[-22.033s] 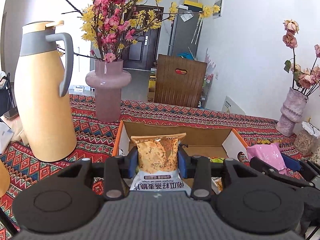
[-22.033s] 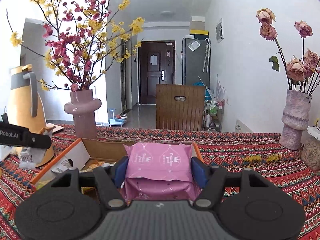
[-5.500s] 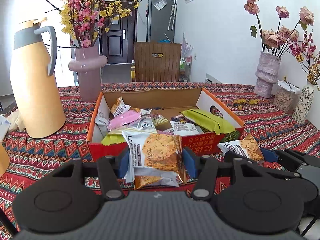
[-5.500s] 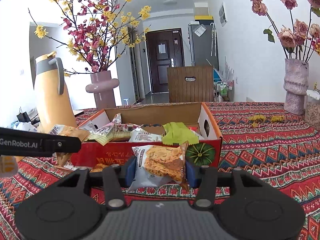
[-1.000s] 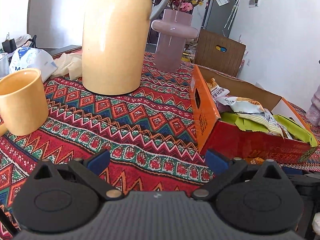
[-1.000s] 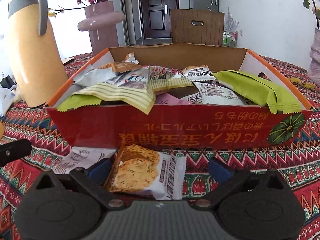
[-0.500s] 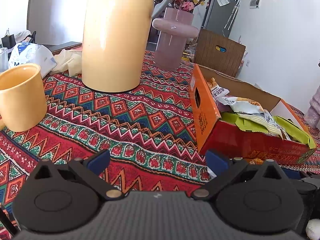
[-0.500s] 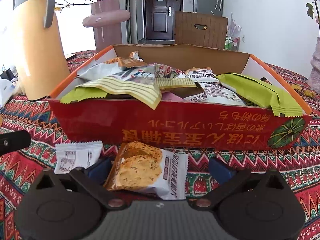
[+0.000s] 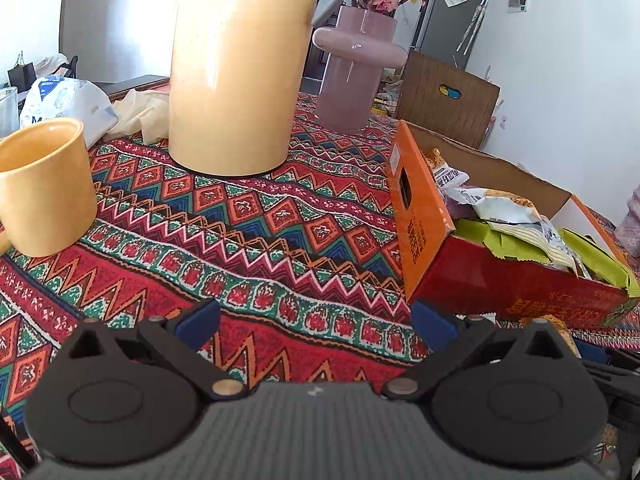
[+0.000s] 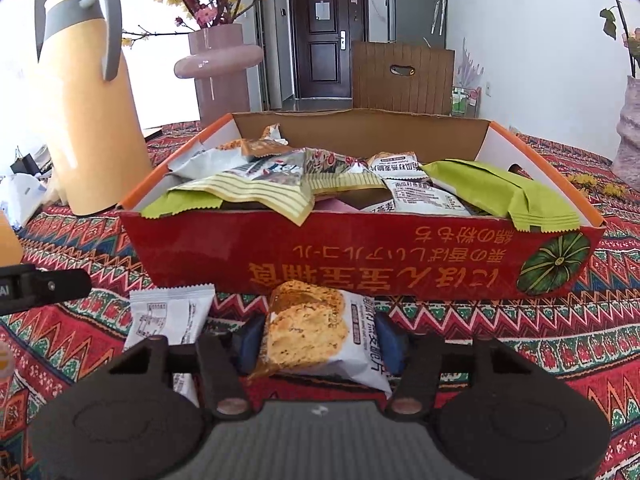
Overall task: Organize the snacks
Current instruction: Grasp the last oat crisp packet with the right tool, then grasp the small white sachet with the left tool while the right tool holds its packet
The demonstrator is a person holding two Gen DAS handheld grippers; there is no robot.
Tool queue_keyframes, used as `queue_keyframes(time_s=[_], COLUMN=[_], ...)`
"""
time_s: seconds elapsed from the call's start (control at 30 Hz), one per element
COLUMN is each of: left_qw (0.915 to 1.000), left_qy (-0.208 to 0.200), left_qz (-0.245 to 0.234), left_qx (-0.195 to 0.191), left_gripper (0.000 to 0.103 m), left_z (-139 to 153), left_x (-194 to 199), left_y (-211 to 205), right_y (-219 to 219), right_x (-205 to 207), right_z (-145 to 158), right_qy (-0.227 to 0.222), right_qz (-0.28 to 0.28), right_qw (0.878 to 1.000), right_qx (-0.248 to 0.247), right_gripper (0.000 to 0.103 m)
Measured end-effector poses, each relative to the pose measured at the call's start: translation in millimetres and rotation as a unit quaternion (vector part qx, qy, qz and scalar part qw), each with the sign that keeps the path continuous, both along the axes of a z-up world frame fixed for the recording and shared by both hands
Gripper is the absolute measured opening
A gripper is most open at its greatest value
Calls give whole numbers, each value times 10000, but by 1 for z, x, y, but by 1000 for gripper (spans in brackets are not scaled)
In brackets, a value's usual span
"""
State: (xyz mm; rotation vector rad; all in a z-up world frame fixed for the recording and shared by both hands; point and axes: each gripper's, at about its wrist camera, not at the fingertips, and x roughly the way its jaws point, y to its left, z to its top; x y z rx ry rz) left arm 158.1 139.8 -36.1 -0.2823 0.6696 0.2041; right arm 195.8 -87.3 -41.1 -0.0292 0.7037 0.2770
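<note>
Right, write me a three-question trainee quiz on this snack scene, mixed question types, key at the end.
1. True or false: the left gripper holds a snack.
2. What lies between the right gripper's pads? A) a green packet B) an oat crisp packet C) a mug
3. Fill in: the white packet lies on the tablecloth, ____ the red box.

Key: 1 false, its jaws stand open over bare cloth; 2 B, the jaws have just closed on it; 3 outside.

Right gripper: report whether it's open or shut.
Shut on the cracker packet. The right gripper has just been closing, and its blue fingers now press both sides of the packet, in front of the red box.
</note>
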Motion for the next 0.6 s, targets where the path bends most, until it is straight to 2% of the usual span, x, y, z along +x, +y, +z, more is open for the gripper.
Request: queue_keyframes(time_s=[0.2,0.33,0.6], left_qw=[9999,9995,9977], left_qy=[104,154,279], left_qz=[-16,-23,-476], left_qx=[77,292,398], left_gripper=[103,103,103], left_z=[-3,-1,9], left_x=[4,5,5], left_y=[-3,-11,-47], right_y=[-20,-40,-77], right_x=[-17,-25,-28], right_z=[9,10,8], right_qy=[-308,-346,-328], right_qz=[-46,-147,-510], right_qw=[9995,9993,9981], right_qx=[24,26,128], right_gripper=[56,56,56])
